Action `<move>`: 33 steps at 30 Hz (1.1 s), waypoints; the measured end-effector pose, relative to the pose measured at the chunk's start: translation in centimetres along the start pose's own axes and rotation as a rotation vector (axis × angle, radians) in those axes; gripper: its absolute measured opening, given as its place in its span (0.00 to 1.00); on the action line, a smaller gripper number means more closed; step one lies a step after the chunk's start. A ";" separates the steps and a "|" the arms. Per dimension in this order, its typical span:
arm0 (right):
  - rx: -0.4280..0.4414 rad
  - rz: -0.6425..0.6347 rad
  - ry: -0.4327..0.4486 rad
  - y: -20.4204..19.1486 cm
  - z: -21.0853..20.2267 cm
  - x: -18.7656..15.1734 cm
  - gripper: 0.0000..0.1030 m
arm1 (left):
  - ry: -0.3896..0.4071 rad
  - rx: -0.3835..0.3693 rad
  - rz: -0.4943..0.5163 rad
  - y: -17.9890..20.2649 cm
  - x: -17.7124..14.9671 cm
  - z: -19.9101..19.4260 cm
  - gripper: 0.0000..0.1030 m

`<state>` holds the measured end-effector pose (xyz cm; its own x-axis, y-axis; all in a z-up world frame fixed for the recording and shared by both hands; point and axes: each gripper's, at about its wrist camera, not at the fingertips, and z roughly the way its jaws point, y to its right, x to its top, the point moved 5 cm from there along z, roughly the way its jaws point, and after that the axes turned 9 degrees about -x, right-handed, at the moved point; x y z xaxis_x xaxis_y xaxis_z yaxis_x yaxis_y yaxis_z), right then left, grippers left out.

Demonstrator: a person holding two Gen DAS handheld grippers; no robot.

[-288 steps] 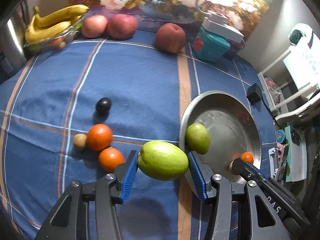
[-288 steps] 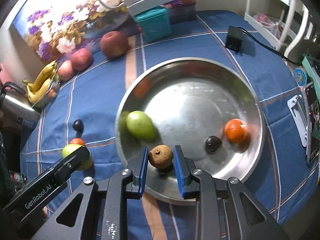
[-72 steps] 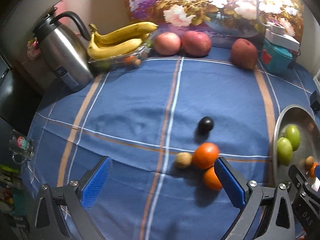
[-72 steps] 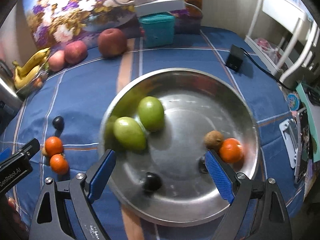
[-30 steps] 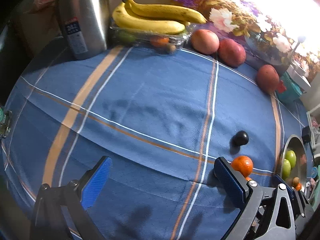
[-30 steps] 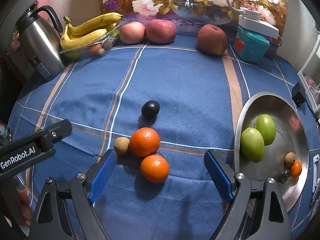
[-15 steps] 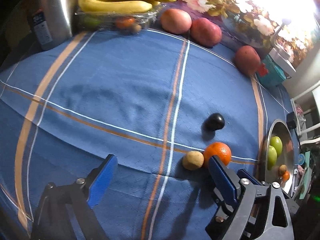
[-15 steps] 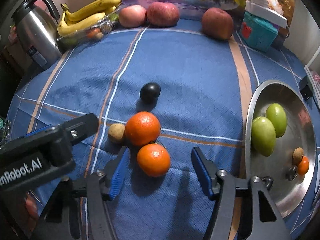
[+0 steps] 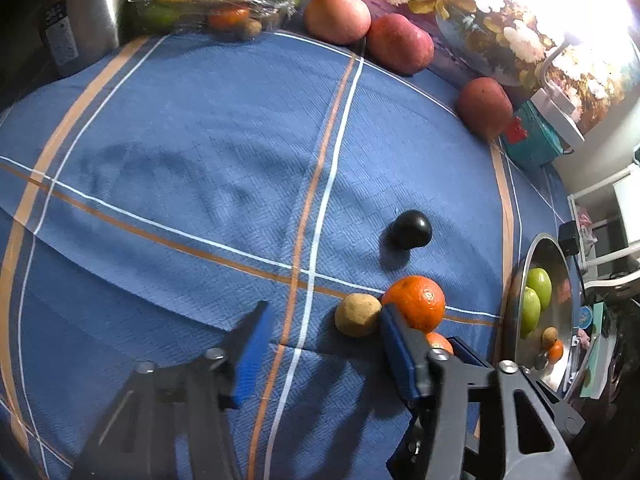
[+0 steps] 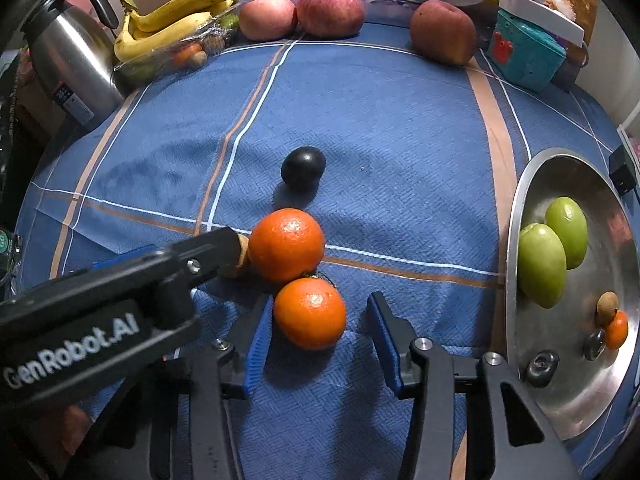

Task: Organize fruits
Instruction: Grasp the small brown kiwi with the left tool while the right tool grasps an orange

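Right wrist view, blue striped tablecloth (image 10: 380, 120), right gripper (image 10: 316, 340) closing around orange (image 10: 310, 312), left gripper (image 9: 320, 344) closing on nothing.

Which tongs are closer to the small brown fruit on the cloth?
Left. The left tongs are closing around the small brown fruit; the right tongs straddle the nearer orange beside it.

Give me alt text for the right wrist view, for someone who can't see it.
The right tongs are closing around the nearer orange on a blue plaid tablecloth, pads not yet touching it. A second orange and a dark plum lie behind; the left tongs reach in beside them, and a metal bowl holds green fruit at right.
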<state>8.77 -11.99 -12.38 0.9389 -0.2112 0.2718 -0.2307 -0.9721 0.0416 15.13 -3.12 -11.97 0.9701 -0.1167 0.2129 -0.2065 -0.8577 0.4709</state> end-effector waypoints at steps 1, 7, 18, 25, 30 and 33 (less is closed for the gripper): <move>0.002 0.000 -0.001 0.0 0.0 0.0 0.47 | -0.002 -0.012 -0.005 0.1 0.0 0.1 0.49; 0.006 -0.002 -0.004 -0.3 0.2 0.2 0.46 | -0.001 -0.043 -0.009 0.6 0.3 0.5 0.36; 0.009 0.000 -0.010 -0.5 0.4 0.0 0.46 | 0.001 -0.092 -0.037 0.9 0.2 0.7 0.26; 0.012 0.000 -0.017 -0.7 0.6 0.0 0.45 | 0.003 -0.101 -0.046 0.6 0.0 0.4 0.23; 0.024 0.001 -0.015 -0.7 0.4 0.0 0.40 | 0.006 -0.093 -0.049 0.6 0.0 0.3 0.23; 0.030 -0.004 -0.014 -0.8 0.3 0.0 0.36 | 0.007 -0.090 -0.052 0.7 0.1 0.3 0.23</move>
<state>9.04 -11.21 -12.71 0.9434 -0.2088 0.2578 -0.2197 -0.9755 0.0139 15.09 -3.83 -11.89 0.9789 -0.0694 0.1923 -0.1671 -0.8138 0.5566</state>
